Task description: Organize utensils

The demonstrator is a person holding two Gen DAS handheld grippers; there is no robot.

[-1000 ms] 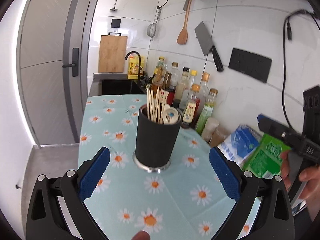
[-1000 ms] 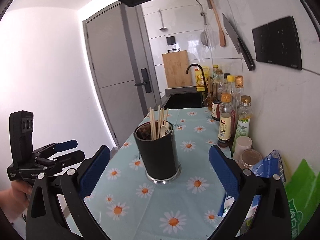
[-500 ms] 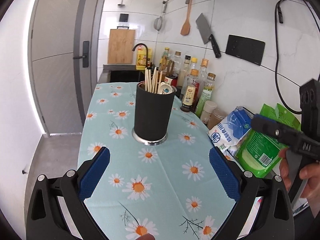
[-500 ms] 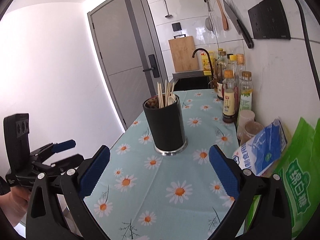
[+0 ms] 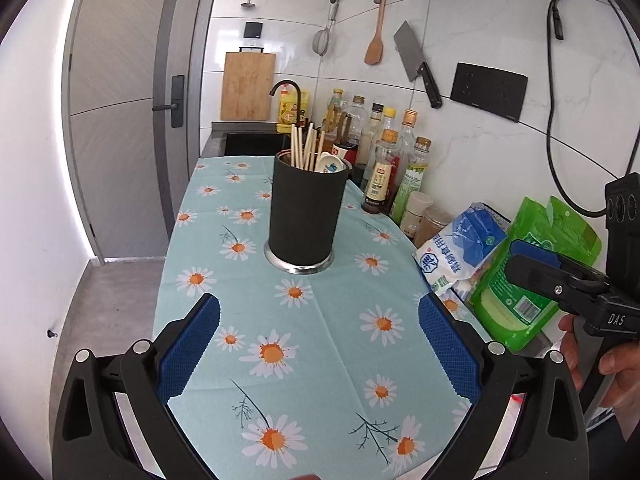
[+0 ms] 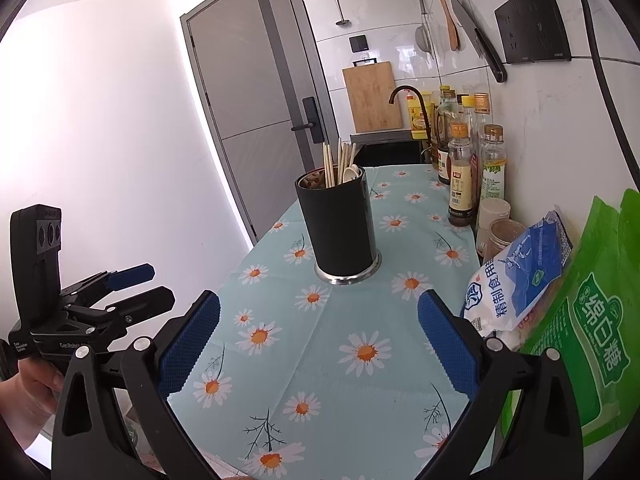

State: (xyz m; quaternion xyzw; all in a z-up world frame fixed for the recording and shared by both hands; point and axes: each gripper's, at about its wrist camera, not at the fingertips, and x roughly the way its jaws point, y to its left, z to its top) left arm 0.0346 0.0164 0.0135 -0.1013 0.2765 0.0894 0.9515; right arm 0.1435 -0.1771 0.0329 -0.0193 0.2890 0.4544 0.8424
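Utensils [image 5: 310, 152] stand bunched in a black holder [image 5: 306, 214] in the middle of the counter [image 5: 320, 340], which is covered by a pale blue cloth printed with daisies. Upright in one cylinder, they take up little room and their handles stay reachable from above — a sensible place to gather them. The holder stands well clear of the bottles [image 5: 394, 172] along the tiled wall and of the salt bag [image 5: 460, 248] and green bag [image 5: 532, 276] at the right, so either gripper could approach it unobstructed.

The left gripper [image 5: 318, 346] hangs low over the near edge of the cloth, jaws spread wide and empty, the holder well ahead of it. The right gripper [image 6: 318, 346] is likewise wide apart and carries nothing, held back near the bags. Both point at the holder without touching it, which suggests the sorting is done or nearly so; no loose utensil shows on the cloth.

The utensils look like a cluster of pale wooden chopsticks [image 6: 334, 160], rising straight above the rim and leaning slightly apart, with a white ceramic spoon [image 5: 330, 164] beside them — its bowl shows a small printed figure. The holder is matte black with a shiny metal base ring, upright and steady.
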